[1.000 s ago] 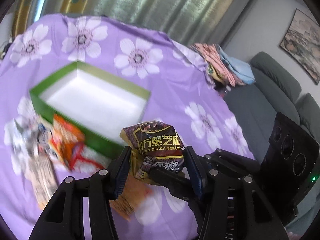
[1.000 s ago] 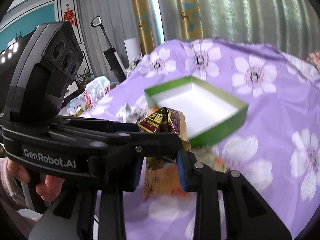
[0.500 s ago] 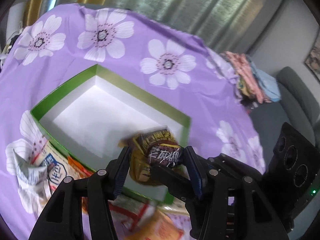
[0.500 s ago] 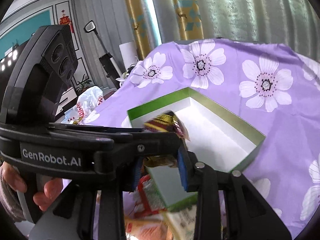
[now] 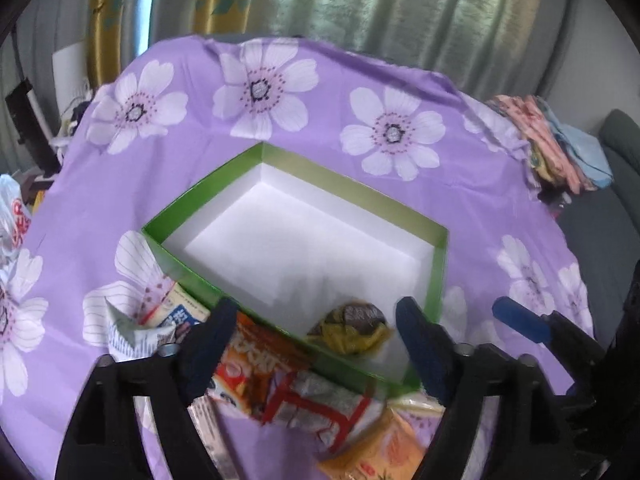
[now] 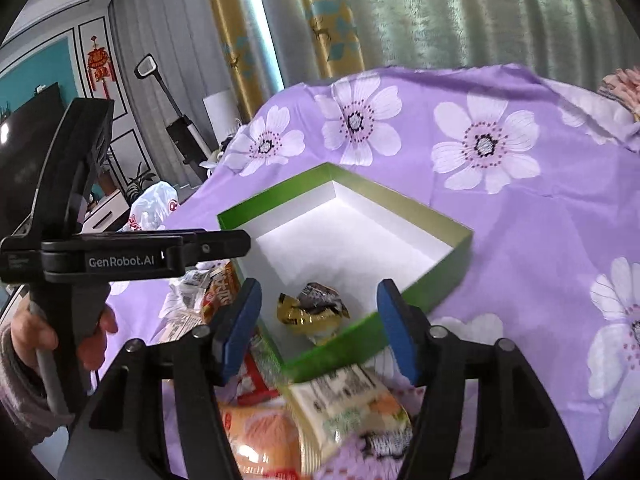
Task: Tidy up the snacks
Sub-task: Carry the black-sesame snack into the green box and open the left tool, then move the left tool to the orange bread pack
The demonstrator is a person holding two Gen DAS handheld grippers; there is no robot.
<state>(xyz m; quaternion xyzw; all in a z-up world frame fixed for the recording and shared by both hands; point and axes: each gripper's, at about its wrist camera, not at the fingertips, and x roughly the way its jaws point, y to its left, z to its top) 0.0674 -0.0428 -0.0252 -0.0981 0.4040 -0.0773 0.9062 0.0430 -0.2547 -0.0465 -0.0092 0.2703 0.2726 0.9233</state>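
just released: the black sesame snack packet (image 5: 352,326) lies in the near corner of the green box (image 5: 384,204), clear of both tools. a second ago it was pinched above the purple floral cloth (image 5: 280,40), short of the box, with both grippers closed on it; half a second ago it hung over the box's near wall. both sets of jaws have just been opening, and now the left gripper (image 5: 316,344) stands spread with nothing pressed between its pads, the packet resting on the white floor beyond them. the right gripper (image 6: 320,324) is likewise parted and empty, framing the same packet (image 6: 312,312) from the other side. a hand (image 6: 60,336) grips the left tool's handle at the edge of the right wrist view.

first item delivered, by the look of it; the rest of the box is bare. several more packets wait outside the near wall: an orange and red packet (image 5: 256,364), a white packet (image 5: 160,316) beside it, and a pale packet (image 6: 352,396) close under the right tool. the likely next job is to pick one of these.
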